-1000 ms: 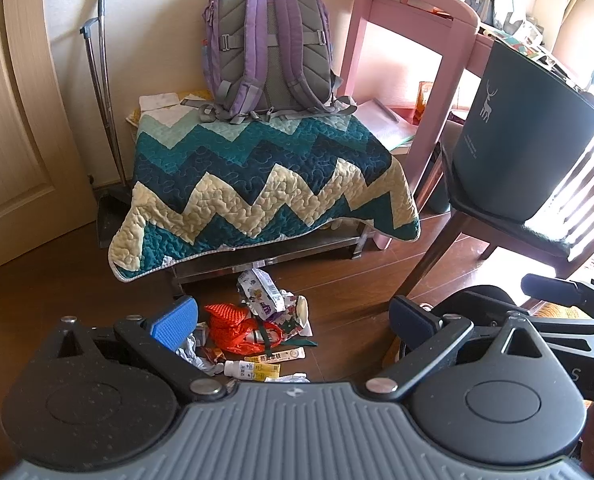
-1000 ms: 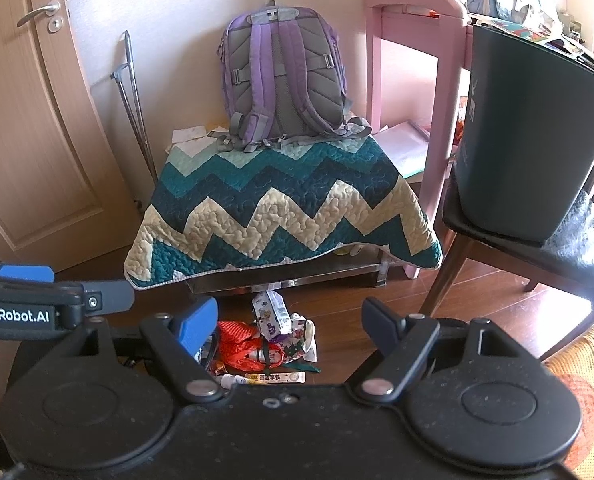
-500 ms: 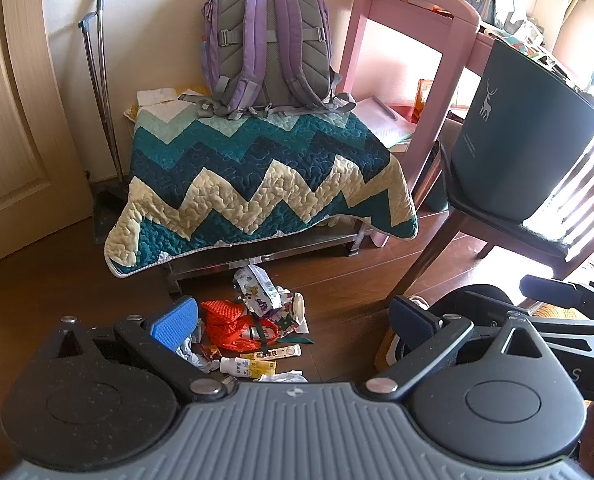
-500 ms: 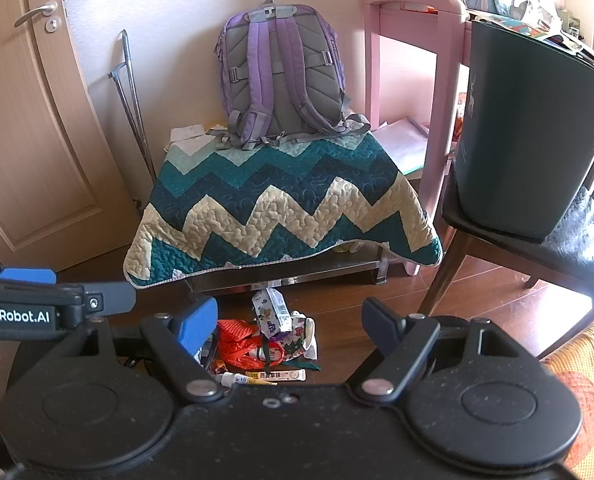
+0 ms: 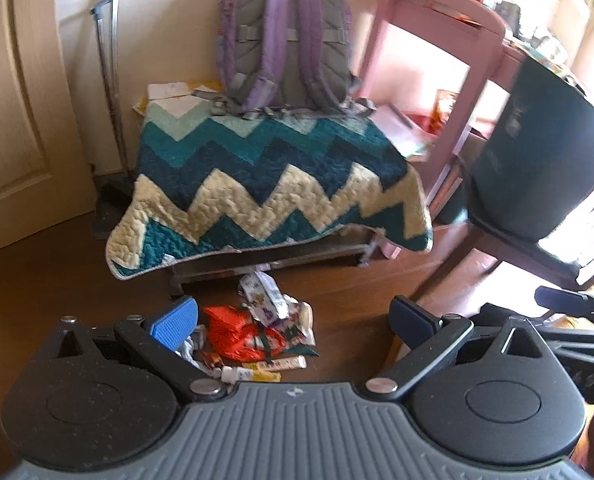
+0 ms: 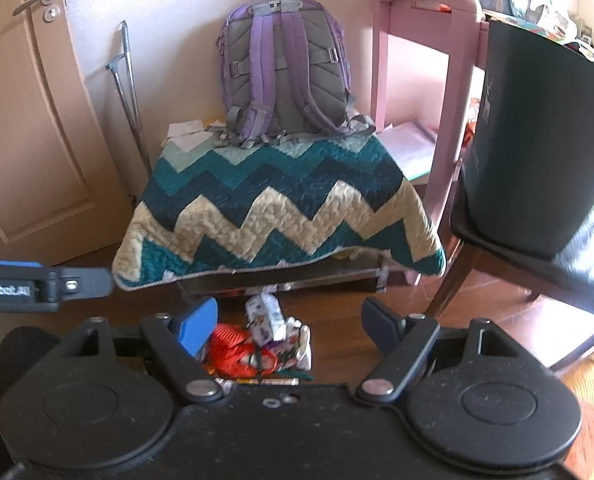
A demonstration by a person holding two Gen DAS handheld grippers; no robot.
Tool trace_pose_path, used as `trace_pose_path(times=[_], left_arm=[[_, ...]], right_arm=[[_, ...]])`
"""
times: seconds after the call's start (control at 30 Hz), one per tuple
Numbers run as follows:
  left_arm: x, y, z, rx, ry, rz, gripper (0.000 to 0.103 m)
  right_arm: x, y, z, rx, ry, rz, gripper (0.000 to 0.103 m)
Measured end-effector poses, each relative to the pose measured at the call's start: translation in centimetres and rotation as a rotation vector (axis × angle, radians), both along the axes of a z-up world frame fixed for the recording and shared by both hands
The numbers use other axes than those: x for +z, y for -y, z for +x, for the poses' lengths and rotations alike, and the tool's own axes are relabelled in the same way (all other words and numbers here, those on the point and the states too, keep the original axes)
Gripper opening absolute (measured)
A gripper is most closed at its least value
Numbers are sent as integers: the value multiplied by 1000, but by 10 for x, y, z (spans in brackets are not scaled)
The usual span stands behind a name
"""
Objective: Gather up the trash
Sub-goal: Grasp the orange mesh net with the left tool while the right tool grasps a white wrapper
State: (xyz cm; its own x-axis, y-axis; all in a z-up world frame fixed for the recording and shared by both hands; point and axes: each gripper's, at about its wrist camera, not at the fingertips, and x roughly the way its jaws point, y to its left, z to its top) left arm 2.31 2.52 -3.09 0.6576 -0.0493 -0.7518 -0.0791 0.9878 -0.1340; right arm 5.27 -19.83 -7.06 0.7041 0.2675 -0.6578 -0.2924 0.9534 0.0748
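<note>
A pile of trash lies on the wooden floor in front of a quilt-covered bench: an orange-red wrapper (image 5: pixel 239 332), a white printed packet (image 5: pixel 263 294), a long yellow wrapper (image 5: pixel 275 363) and crumpled bits. The orange-red wrapper also shows in the right wrist view (image 6: pixel 233 346), next to the white printed packet (image 6: pixel 267 316). My left gripper (image 5: pixel 293 316) is open and empty, above and short of the pile. My right gripper (image 6: pixel 289 318) is open and empty, also short of the pile. A dark bin (image 6: pixel 537 136) stands on a chair at the right.
A zigzag quilt (image 5: pixel 265 192) covers a low bench with a purple backpack (image 5: pixel 285 36) on it. A pink desk (image 6: pixel 417 60) stands at the right, a door (image 6: pixel 25 120) at the left. A dark wooden chair (image 5: pixel 537 248) holds the bin.
Both grippers have drifted a little to the left and tilted, so the scene shifted right in view. The trash pile has not moved. Both grippers stay open.
</note>
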Motion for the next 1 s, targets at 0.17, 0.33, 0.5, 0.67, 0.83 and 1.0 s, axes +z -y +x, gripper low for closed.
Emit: trace_pose_path(times=[0.17, 0.33, 0.5, 0.67, 0.83, 1.0], left_arm=[[-23, -28, 31, 17, -11, 41, 103], [-54, -59, 66, 39, -31, 55, 103], [-94, -84, 103, 63, -82, 32, 103], [-139, -96, 130, 101, -152, -4, 103], [-175, -90, 155, -28, -180, 85, 103], [-210, -85, 187, -245, -236, 163, 103]], right_arm=[[-19, -4, 43, 29, -14, -4, 79], [-43, -12, 92, 46, -60, 2, 79], [-81, -30, 141, 109, -139, -18, 79], [-123, -57, 183, 182, -217, -24, 79], [-167, -83, 218, 238, -248, -58, 79], [-214, -103, 247, 275, -303, -80, 79]])
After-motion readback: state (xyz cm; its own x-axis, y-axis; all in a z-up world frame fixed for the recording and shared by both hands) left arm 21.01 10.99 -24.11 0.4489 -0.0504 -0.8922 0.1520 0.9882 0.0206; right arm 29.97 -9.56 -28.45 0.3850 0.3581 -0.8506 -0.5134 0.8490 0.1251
